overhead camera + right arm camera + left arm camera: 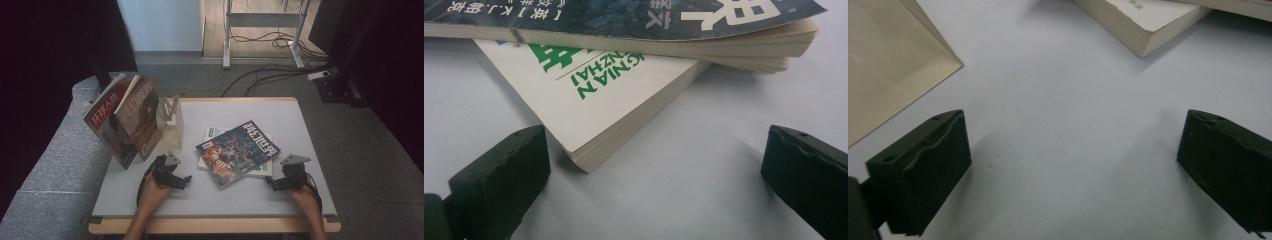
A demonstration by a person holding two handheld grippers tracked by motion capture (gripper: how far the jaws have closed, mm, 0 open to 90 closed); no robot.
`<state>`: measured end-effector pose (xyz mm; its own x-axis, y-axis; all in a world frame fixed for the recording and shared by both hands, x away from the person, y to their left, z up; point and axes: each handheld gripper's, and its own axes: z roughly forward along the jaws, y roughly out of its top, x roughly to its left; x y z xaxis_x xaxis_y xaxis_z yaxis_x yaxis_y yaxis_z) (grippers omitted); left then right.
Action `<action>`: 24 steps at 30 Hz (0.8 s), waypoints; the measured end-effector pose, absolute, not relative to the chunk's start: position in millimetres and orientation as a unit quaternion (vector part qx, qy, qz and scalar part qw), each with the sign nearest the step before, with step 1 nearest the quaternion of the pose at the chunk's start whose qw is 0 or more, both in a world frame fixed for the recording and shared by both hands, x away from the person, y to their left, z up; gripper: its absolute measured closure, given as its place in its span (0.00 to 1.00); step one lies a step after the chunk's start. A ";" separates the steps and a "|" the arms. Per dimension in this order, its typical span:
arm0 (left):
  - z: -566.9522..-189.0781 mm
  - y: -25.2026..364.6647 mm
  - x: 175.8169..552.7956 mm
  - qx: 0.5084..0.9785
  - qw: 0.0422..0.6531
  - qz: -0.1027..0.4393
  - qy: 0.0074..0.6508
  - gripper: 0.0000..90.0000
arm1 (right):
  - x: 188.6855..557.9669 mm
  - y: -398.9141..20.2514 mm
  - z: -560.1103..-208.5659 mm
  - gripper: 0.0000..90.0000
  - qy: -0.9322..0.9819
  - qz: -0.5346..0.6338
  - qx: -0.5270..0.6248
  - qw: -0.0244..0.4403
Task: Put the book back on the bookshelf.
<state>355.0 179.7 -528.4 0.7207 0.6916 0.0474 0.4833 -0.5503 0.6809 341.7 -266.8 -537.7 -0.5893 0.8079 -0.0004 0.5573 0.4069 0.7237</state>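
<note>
A dark-covered magazine (239, 151) lies on top of a white book with green lettering (261, 170) in the middle of the grey table (240, 112). My left gripper (186, 180) rests on the table to their left, open, with bare table between its jaws (1073, 165). My right gripper (268, 182) rests to the right of the stack, open, with the white book's corner (589, 160) just ahead of its left jaw. The magazine (634, 20) overhangs the book (594, 95). Two magazines (122, 120) stand in a cream bookend rack (170, 125) at the table's left.
The rack's cream base (888, 65) lies close ahead-left of my left gripper. A book's corner (1148, 25) lies ahead of it to the right. A grey couch (55, 160) borders the table's left. Cables and a desk frame (265, 30) sit on the floor beyond.
</note>
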 end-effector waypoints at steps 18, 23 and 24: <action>-528.7 182.8 359.4 0.864 0.336 0.135 0.350 0.05 | 341.6 -271.5 -529.2 0.00 0.817 0.357 0.418 0.175; -529.1 182.6 360.9 0.862 0.329 0.137 0.360 0.00 | 345.4 -269.5 -514.7 0.00 0.815 0.362 0.414 0.182; -529.2 182.6 360.8 0.862 0.329 0.138 0.360 0.00 | 347.4 -268.1 -511.0 0.00 0.817 0.359 0.412 0.185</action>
